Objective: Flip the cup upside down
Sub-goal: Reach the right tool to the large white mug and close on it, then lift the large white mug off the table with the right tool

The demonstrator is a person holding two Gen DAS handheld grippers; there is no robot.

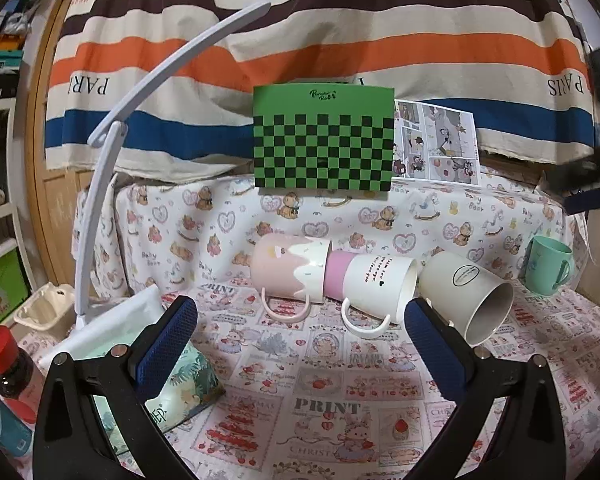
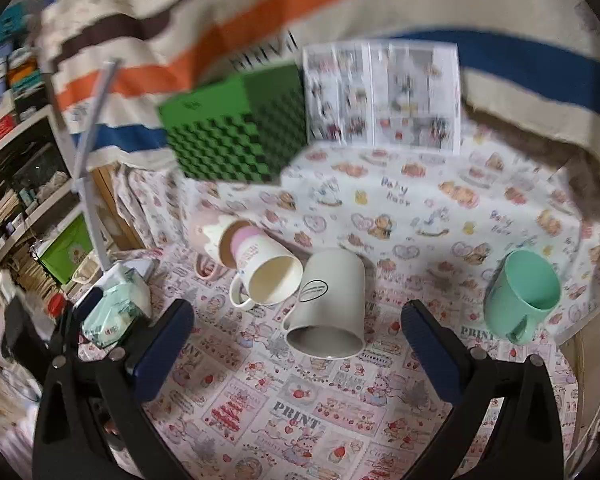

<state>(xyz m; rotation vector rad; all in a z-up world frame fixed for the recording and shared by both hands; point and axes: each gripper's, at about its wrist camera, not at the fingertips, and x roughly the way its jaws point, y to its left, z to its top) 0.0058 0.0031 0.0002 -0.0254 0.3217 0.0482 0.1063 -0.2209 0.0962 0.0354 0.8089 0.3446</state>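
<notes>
Several cups lie on the patterned cloth. A pink mug lies on its side with a white-and-pink mug nested in its mouth. A beige cup lies on its side, mouth toward me; it shows in the right wrist view too. A mint-green cup stands upright at the right, also in the right wrist view. My left gripper is open and empty, in front of the nested mugs. My right gripper is open and empty, just before the beige cup's mouth.
A green checkered box and a comic sheet stand at the back. A white lamp arm, a tissue pack, a red-capped bottle and an egg carton are on the left.
</notes>
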